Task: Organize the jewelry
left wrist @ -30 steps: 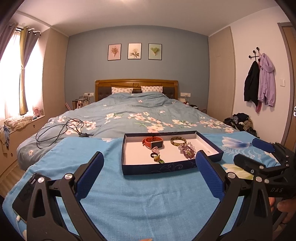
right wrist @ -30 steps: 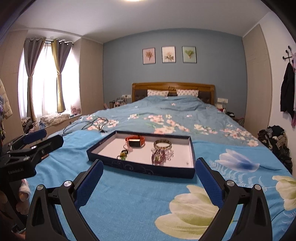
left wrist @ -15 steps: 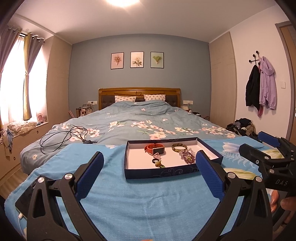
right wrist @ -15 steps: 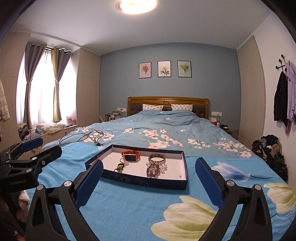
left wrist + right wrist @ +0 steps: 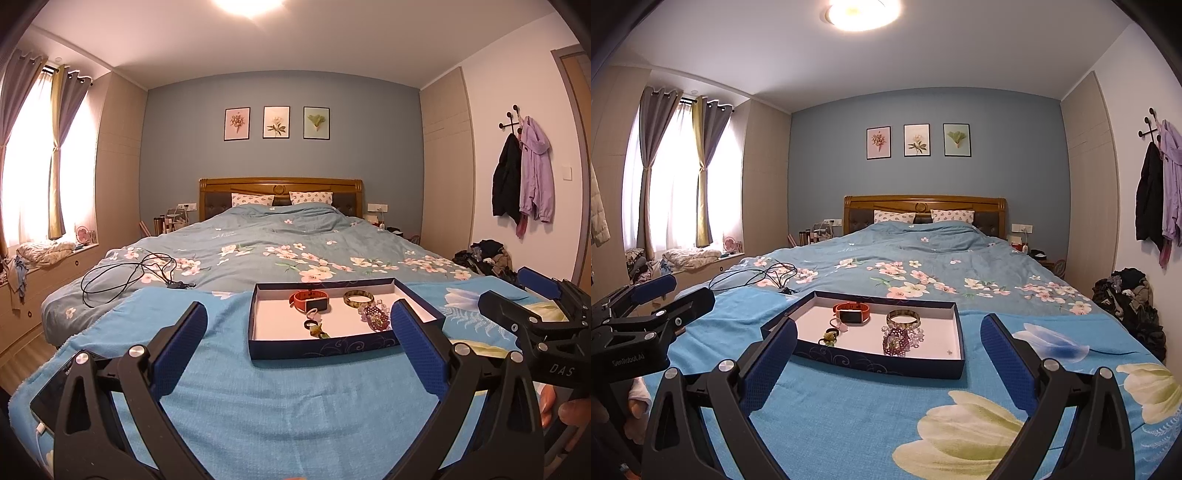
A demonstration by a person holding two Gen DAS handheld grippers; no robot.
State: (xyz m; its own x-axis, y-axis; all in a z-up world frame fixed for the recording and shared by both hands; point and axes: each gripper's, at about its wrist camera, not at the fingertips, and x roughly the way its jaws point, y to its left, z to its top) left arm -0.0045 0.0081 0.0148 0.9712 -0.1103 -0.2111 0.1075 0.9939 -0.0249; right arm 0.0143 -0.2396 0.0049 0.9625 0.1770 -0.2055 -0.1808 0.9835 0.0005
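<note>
The left gripper hangs above a bright blue floral blanket at the foot of a bed, its blue-padded jaws spread wide and holding nothing. The right gripper hovers alongside it, jaws likewise spread wide and empty. Each tool shows at the edge of the other's view, with fingers of the person's hand wrapped under the right one.

Just beyond both sets of open jaws, a shallow dark blue box with a white floor lies flat on the blanket and holds the jewelry. An orange-strapped watch lies toward the back of the box, a gold-green bangle beside it to the right. In front of the bangle sits a heap of purple and clear beads; in front of the watch lie a small dark ring and a green-and-yellow trinket. A tiny pale piece rests alone near the box's front right corner.

Farther out, a black cable is coiled on the flowered duvet. The wooden headboard stands against a blue wall with three framed botanical prints. Jackets hang on hooks at right, and curtains frame a bright window at left.
</note>
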